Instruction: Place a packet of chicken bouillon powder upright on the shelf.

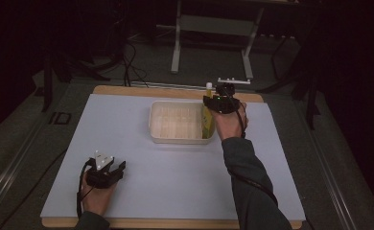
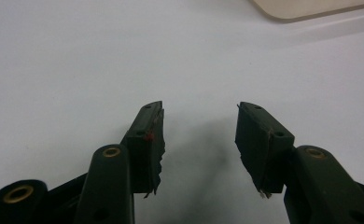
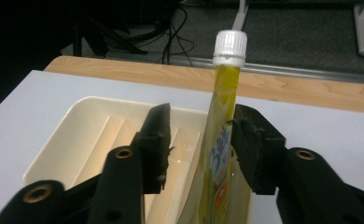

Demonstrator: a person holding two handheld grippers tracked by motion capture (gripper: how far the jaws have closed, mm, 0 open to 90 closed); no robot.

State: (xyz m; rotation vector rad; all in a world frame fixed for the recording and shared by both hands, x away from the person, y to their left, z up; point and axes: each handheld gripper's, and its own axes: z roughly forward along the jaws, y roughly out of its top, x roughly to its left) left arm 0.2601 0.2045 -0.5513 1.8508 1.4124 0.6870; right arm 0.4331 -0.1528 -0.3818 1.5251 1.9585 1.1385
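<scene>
A yellow drink pouch (image 1: 207, 118) with a white cap stands upright at the right end of a cream tray (image 1: 175, 139). In the right gripper view the pouch (image 3: 223, 140) rises between the jaws of my right gripper (image 3: 201, 135); it touches the right jaw, and a gap shows between it and the left jaw, so the gripper is open. From above, my right gripper (image 1: 214, 102) hovers over the tray's right wall. My left gripper (image 1: 118, 168) rests low on the white mat near the front left, open and empty (image 2: 200, 135).
The white mat (image 1: 127, 124) covers a wooden table whose edge (image 1: 175, 91) shows at the back. A corner of the tray (image 2: 301, 7) shows at the top of the left gripper view. Behind the table stand a metal frame (image 1: 214, 28) and cables on a dark floor.
</scene>
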